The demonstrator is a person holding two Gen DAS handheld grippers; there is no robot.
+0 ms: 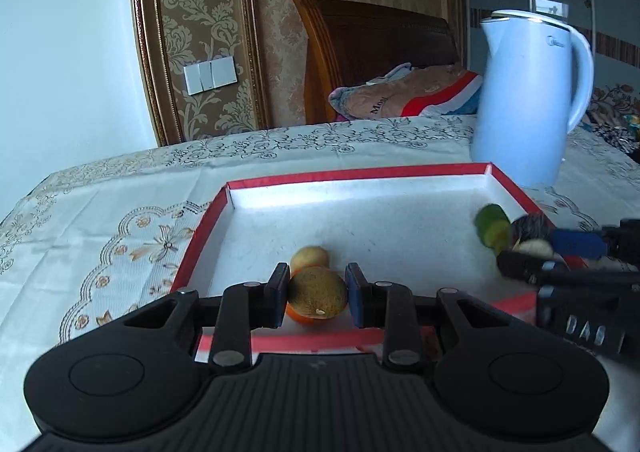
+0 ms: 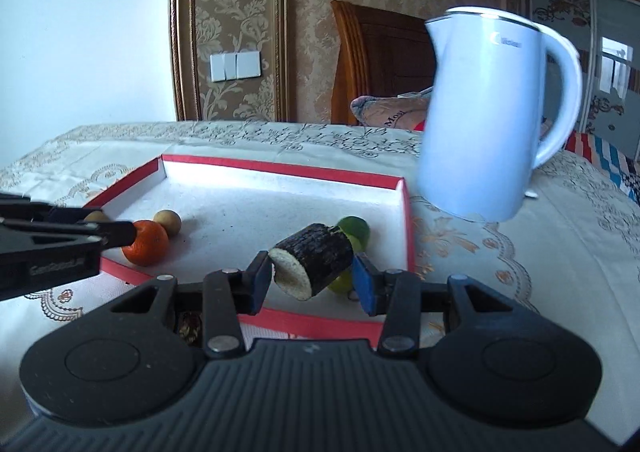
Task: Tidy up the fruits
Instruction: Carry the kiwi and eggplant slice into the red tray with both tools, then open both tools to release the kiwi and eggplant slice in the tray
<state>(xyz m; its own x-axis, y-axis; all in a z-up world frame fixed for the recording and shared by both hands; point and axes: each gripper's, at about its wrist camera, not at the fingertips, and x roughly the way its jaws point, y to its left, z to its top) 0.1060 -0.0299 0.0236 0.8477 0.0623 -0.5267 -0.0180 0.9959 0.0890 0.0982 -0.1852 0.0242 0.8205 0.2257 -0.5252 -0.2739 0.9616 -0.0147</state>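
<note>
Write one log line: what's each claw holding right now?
left gripper: shut on kiwi | right gripper: shut on dark chunk | tray: orange, lime, small brown fruit | kettle behind tray

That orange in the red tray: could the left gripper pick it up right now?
Probably not yet. The left gripper is already shut on a brownish kiwi-like fruit, so its jaws are full. The orange lies in the red tray just beneath, with nothing else blocking it.
</note>
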